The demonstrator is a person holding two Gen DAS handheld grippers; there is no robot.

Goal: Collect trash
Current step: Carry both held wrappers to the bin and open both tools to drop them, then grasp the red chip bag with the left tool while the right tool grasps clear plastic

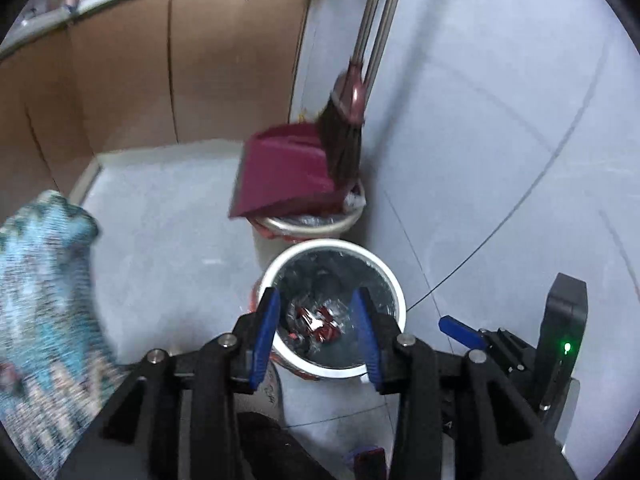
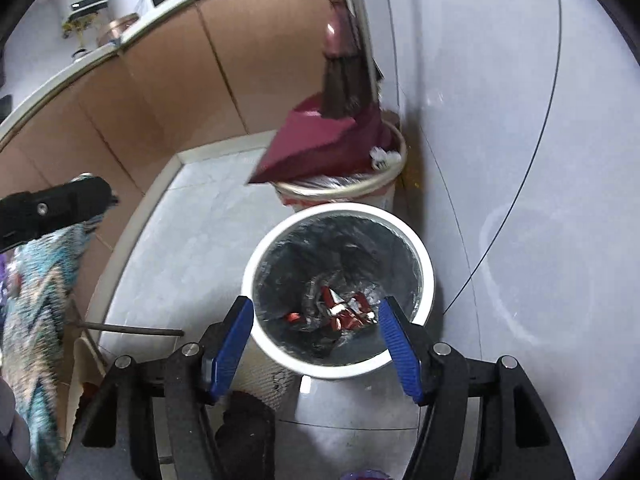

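**Two bins in the floor corner; both hand-held grippers empty above the nearer one**

- White bin: round, lined with a dark plastic bag, standing on the grey floor close to the wall. At the bottom lies crumpled trash, red-and-white wrappers with clear film.
- Second bin: cream with a red band, just behind the white one and deeper in the corner, also bag-lined.
- Dustpan: maroon, resting tilted on the second bin's rim.
- Broom: dark bristles, maroon collar, metal handle; stands in the dustpan and leans up the wall.
- Left hand-held gripper: blue-padded jaws apart, nothing between them, poised over the white bin's mouth and pointing down into it.
- Right hand-held gripper: jaws spread wider, nothing held, over the same bin's near rim.
- Patterned cloth: blue and teal knit, blurred, at the left edge of both views; cannot tell what it belongs to.
- Brown panelled counter front: runs along the far edge of the floor, pale top above it.
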